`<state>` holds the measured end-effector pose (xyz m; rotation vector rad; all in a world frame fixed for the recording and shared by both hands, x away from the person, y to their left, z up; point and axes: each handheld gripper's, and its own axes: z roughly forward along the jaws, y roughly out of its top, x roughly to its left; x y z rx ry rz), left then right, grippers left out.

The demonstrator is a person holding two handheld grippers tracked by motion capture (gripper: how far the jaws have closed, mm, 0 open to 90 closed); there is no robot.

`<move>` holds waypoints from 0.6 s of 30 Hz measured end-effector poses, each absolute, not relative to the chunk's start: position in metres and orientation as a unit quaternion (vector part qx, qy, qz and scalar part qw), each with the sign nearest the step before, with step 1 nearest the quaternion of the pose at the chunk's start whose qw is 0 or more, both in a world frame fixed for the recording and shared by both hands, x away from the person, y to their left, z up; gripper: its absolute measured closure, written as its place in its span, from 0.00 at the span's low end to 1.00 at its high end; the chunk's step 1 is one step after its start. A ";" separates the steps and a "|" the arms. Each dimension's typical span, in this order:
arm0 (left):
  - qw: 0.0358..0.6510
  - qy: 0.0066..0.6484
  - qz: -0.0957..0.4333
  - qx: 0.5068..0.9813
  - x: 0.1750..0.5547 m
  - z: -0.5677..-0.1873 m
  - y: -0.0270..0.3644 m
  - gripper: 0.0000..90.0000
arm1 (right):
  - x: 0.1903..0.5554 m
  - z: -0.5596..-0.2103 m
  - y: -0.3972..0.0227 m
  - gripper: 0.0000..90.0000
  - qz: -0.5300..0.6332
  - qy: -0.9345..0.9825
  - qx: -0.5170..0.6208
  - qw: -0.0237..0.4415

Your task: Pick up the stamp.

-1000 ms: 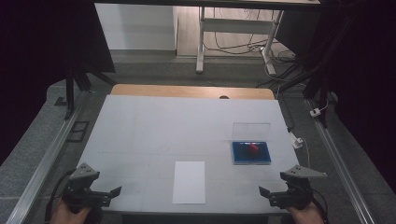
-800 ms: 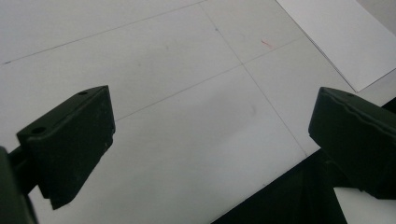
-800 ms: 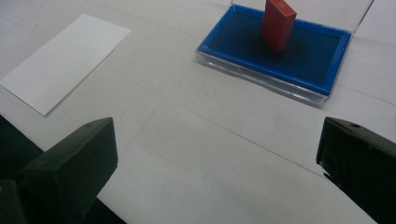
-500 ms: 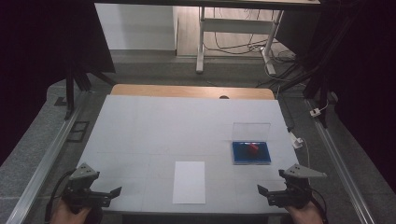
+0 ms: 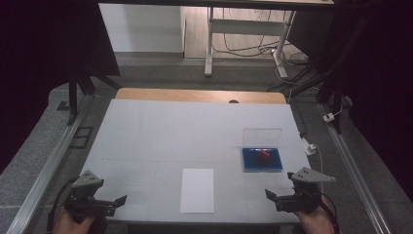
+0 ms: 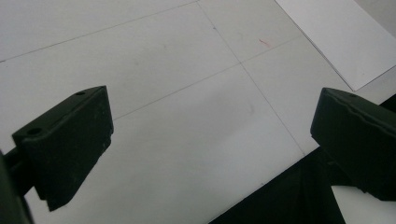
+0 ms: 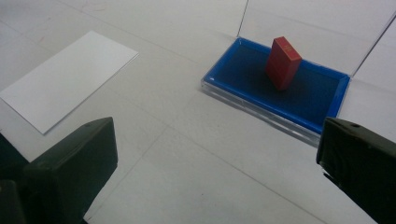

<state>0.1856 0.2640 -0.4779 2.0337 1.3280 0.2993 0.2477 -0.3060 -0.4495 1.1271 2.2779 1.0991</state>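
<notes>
A white sheet of paper lies flat near the table's front edge, in the middle. To its right a shallow blue tray holds a small red block, and a clear lid stands up behind it. My left gripper hovers open at the front left corner, with nothing between its jaws. At the front right, below the tray, my right gripper is open and empty. Its own view looks at the tilted red block in the blue tray and at the paper.
The white table top has a wooden strip along its far edge. Metal rails run down both sides. A white plug and cable lie off the right edge. The paper's corner is at the upper right of the left gripper view.
My right gripper has edged slightly to the left along the front edge. The left gripper, paper and tray have stayed put.
</notes>
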 end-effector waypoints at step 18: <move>0.344 0.512 0.113 0.779 0.186 -0.478 0.265 0.00 | 0.277 -0.453 -0.295 0.00 0.379 0.817 0.396 0.181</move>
